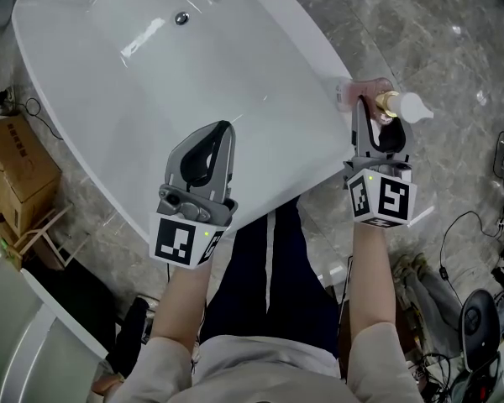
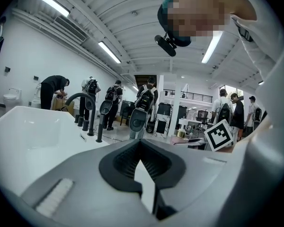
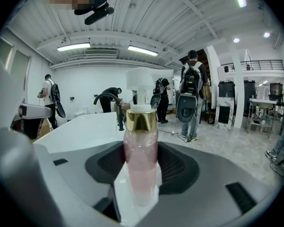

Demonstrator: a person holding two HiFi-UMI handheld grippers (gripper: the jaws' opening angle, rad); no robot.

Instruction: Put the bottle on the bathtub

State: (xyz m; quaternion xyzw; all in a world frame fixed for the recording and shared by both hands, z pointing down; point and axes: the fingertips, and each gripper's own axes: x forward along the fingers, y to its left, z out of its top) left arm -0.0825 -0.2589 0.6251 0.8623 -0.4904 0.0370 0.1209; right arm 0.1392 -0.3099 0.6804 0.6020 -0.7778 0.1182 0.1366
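A pink bottle with a gold collar and a white pump head stands between the jaws of my right gripper, at the right rim of the white bathtub. In the right gripper view the bottle is upright and pinched at its lower body, with the tub behind it. My left gripper hovers over the tub's near side, jaws together and holding nothing. In the left gripper view, the left gripper points across the tub.
A drain sits at the tub's far end. A cardboard box lies on the floor at left. Cables and shoes lie on the marble floor at right. A dark faucet stands at the tub's far rim, with several people beyond.
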